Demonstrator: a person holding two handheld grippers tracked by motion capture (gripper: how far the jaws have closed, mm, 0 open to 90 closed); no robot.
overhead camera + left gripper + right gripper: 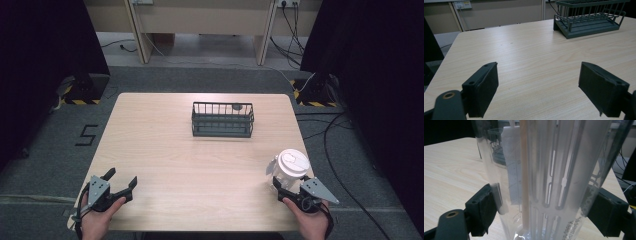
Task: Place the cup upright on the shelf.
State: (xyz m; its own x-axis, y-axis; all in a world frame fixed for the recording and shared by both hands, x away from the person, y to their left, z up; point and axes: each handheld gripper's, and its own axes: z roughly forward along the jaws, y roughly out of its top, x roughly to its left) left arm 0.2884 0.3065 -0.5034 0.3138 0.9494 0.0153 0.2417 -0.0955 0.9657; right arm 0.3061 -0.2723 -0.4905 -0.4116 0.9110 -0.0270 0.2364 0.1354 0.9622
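Clear plastic jug [289, 170] sits clamped between the right gripper [285, 189] jaws, while the left gripper [121, 180] gapes wide, holding nothing.

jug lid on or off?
On: a white lid caps the clear jug, which stands upright between the right gripper's jaws.

grey carpet floor [165, 80], black curtains [45, 45], wooden bench [200, 20] behind.

Clear jug [287, 170], white lid; dark green wire rack [222, 120]; pale woodgrain table [190, 165]; black fingers [482, 92].
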